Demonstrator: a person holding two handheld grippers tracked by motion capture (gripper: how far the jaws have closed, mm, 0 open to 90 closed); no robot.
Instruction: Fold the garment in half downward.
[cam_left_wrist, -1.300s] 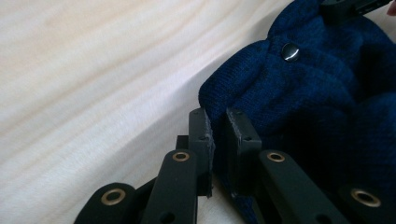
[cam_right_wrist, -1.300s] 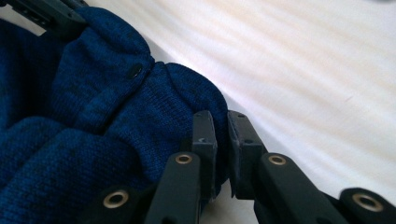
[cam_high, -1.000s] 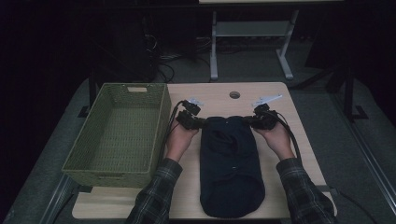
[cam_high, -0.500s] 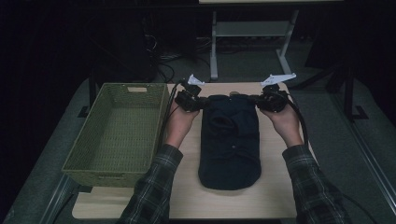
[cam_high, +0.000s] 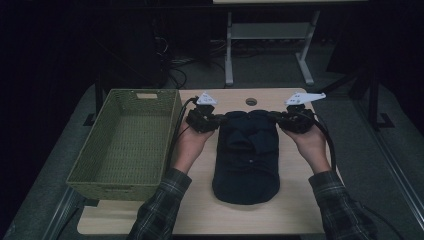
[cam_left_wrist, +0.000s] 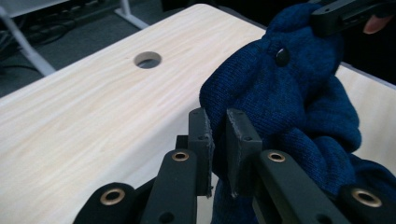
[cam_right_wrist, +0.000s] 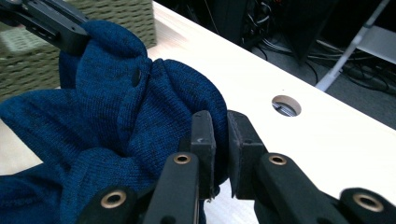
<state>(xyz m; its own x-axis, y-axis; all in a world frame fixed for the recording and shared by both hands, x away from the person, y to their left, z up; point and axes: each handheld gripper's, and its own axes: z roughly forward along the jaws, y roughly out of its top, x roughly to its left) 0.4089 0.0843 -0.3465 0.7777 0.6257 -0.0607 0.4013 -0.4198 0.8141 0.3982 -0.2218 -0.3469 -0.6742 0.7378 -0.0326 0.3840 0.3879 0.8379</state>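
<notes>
A dark blue knitted garment (cam_high: 247, 155) with a small dark button (cam_left_wrist: 282, 56) lies lengthwise on the light wooden table (cam_high: 280, 215). Its far end is bunched and lifted between both grippers. My left gripper (cam_high: 209, 120) pinches the far left corner; in the left gripper view its jaws (cam_left_wrist: 218, 140) are shut on a fold of the knit (cam_left_wrist: 280, 93). At the far right corner, my right gripper (cam_high: 290, 120) is shut on the knit (cam_right_wrist: 140, 121) too, the fabric squeezed between its pads (cam_right_wrist: 219, 140).
A green woven basket (cam_high: 125, 145) stands open on the left, beside the left hand. A round cable hole (cam_high: 251, 101) lies in the table just beyond the garment. A white desk frame (cam_high: 270, 45) and cables stand on the floor behind.
Both grippers have carried the garment's far edge away from the person toward the table's far side, then slightly back, and the cloth now lies shorter and bunched at the far end.
</notes>
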